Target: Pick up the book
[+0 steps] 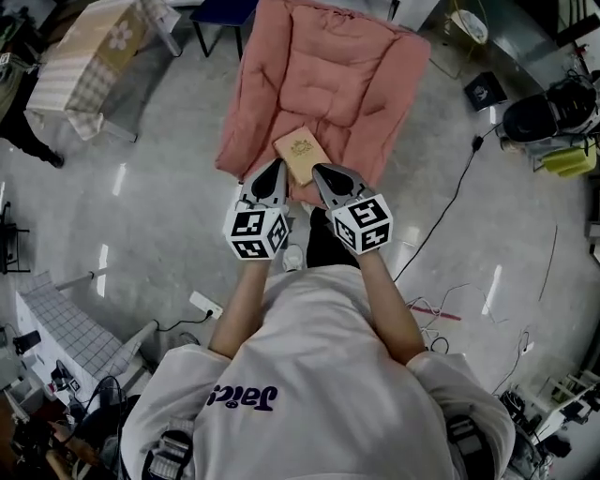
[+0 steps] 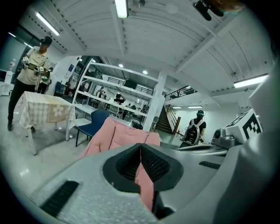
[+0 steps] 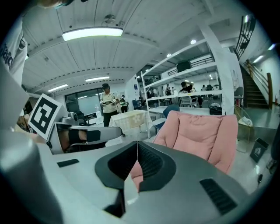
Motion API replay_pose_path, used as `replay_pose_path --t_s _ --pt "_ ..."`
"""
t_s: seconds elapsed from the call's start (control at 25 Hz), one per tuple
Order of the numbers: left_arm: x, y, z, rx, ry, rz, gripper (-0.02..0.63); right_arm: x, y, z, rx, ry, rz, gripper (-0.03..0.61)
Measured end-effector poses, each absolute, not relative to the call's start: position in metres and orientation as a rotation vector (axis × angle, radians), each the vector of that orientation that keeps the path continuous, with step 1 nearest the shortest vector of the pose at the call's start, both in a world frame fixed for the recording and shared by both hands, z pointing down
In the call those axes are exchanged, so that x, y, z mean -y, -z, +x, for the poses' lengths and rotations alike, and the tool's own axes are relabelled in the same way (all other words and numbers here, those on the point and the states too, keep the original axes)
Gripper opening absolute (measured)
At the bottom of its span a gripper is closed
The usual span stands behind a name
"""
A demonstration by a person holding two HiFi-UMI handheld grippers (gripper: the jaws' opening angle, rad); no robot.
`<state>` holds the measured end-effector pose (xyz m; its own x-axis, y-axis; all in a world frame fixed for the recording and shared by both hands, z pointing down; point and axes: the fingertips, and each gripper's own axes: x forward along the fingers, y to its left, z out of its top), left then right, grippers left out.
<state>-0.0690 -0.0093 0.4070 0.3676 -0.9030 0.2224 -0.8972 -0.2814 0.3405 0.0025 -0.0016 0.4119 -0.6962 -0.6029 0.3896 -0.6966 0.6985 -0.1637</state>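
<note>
A tan book (image 1: 300,155) lies on the seat of a pink padded chair (image 1: 328,66), near its front edge. My left gripper (image 1: 277,167) is shut, its tip just left of the book's near corner. My right gripper (image 1: 318,171) is shut too, its tip just right of that corner. Whether either tip touches the book is unclear. In the left gripper view the shut left gripper (image 2: 141,148) points at the pink chair (image 2: 118,135). The right gripper view shows the right gripper (image 3: 137,146) empty before the same chair (image 3: 201,131). No book shows in either gripper view.
A table with a checked cloth (image 1: 94,56) and a blue chair (image 1: 220,14) stand behind the pink chair on the left. A power strip (image 1: 206,305) and a black cable (image 1: 450,206) lie on the floor. A person (image 2: 33,74) stands by the table, and another with a backpack (image 2: 192,129) is farther off.
</note>
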Motion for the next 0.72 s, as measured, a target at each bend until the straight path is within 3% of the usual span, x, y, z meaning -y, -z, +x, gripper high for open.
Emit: replay_pose_path --t_s 0.72 --pt "0.109 -0.597 -0.066 1.425 -0.169 1.877 0.015 0.124 -0.608 0.034 2.257 -0.822 0.843 0.014"
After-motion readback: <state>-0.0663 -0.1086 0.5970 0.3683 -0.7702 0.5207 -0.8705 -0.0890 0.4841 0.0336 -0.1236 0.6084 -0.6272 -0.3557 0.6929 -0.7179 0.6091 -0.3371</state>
